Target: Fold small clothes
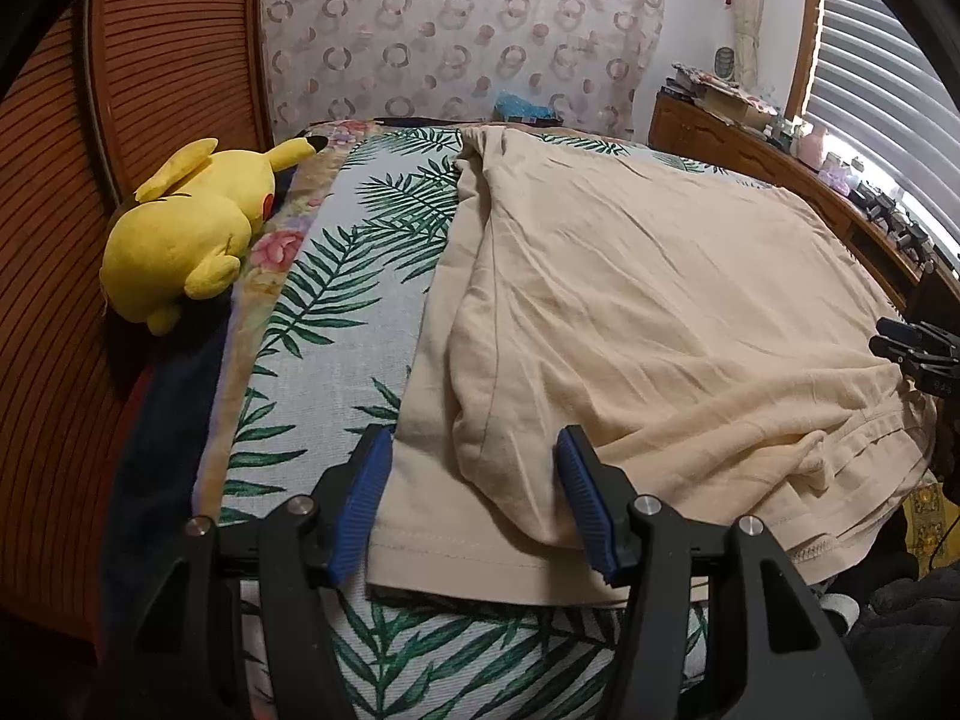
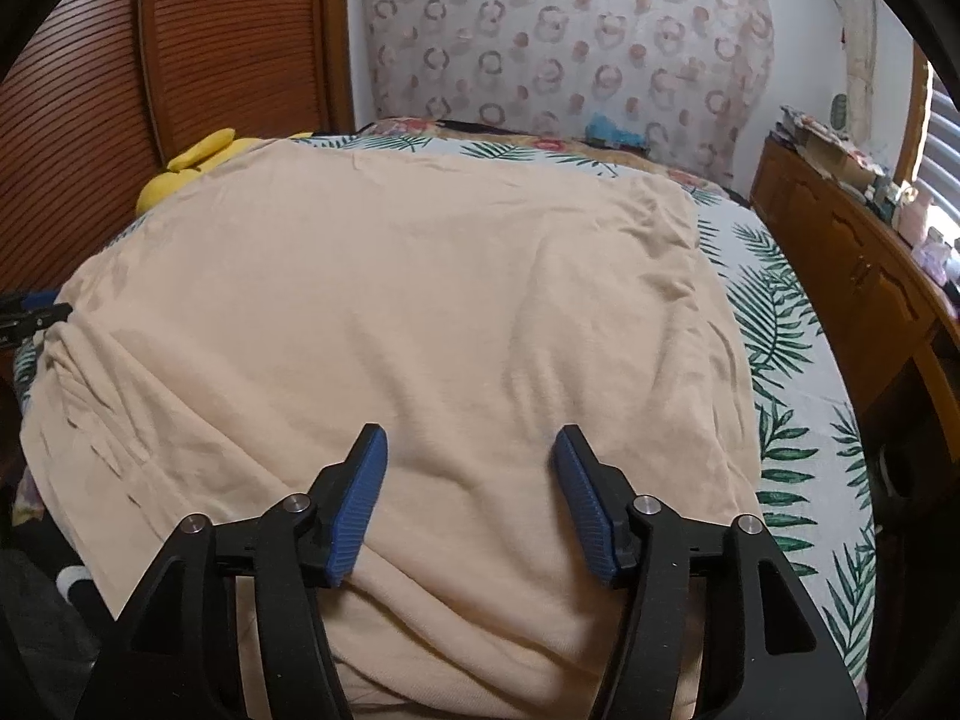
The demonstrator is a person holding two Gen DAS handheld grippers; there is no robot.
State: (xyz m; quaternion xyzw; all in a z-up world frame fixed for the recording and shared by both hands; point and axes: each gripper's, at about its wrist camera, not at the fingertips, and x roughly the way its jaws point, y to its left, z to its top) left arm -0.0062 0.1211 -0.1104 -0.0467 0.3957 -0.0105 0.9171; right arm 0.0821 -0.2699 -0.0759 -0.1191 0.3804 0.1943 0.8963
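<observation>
Yellow plush toy lies beside leaf-print bedcover.

Garment spread on bed cover; plush toy left of it (against the slatted panel); cabinet right of bed; curtain behind

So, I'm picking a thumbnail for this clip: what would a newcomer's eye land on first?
Most likely the big beige garment, spread wrinkled over the palm-leaf bedspread and filling the middle of both views. Next, the bright yellow plush toy lying at the bed's left edge against the slatted wooden panel. Up close, the blue-padded left tongs and right tongs stand open over the cloth's near edge.
</observation>
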